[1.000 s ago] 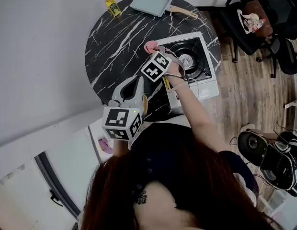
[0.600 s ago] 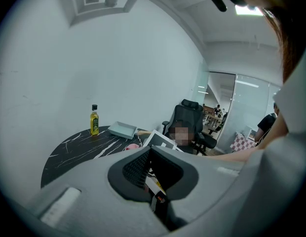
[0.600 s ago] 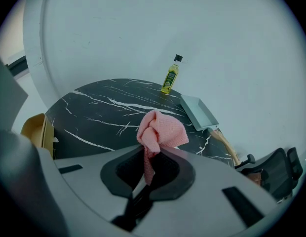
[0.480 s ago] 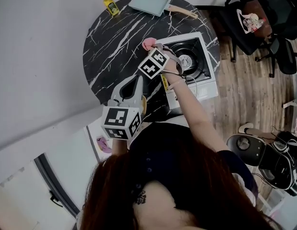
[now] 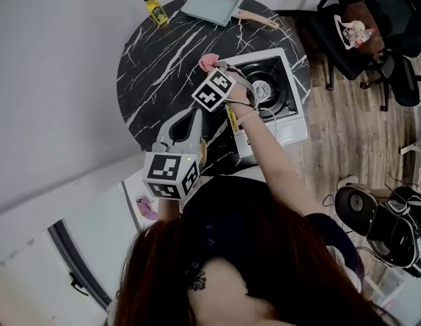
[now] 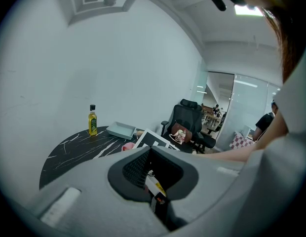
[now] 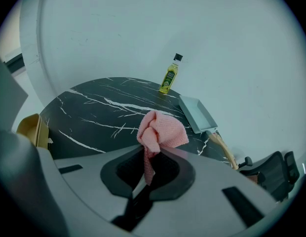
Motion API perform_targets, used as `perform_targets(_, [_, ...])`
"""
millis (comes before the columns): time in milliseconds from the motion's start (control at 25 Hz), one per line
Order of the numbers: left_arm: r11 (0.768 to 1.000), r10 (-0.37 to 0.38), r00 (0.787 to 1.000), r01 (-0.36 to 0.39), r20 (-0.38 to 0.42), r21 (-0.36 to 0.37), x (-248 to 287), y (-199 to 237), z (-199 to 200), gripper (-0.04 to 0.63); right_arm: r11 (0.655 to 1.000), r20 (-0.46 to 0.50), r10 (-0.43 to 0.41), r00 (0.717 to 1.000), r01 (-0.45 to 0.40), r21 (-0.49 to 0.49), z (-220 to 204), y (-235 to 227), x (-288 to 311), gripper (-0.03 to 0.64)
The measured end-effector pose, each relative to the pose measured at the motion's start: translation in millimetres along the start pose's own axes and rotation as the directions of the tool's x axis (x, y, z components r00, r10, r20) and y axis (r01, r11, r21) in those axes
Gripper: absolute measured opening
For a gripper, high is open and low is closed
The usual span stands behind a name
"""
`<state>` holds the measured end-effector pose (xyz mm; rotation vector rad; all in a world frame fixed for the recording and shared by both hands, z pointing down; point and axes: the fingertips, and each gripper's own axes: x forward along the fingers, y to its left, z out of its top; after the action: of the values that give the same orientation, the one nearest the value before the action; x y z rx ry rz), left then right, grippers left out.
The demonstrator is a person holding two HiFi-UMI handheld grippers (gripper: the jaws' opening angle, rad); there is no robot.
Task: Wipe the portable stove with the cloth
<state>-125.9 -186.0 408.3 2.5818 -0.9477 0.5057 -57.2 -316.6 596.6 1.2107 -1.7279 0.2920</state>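
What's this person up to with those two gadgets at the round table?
A person is cleaning a portable stove on a black marble table. The right gripper is clamped on a bunched pink cloth, held at the stove's left edge; whether the cloth touches anything can't be seen. The left gripper hangs near the table's front edge, away from the cloth.

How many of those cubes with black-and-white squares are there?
2. One cube rides on the left claw, near the table's front edge; the other rides on the right claw, which holds a pink cloth by the stove's corner. None seem hidden.
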Motion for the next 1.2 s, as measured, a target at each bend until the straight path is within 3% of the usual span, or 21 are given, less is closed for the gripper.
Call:
perform_targets(760, [1.000,0.009,1.000,-0.009,0.015,0.005,-4,2,2,0.011,0.999,-0.003,-0.019,1.000,0.019,0.036,11,-10,8,0.034])
perform_targets(1040, [1.000,0.003,1.000,-0.003,0.028,0.011,-3,3,6,0.011,0.992,0.122,-0.064,0.991,0.050,0.112,26,-27,-12,0.035])
perform_targets(1200, [1.000,0.001,0.999,-0.002,0.038,0.019,-3,0,12,0.012,0.977,0.202,-0.051,0.978,0.008,0.212,35,-34,-31,0.035])
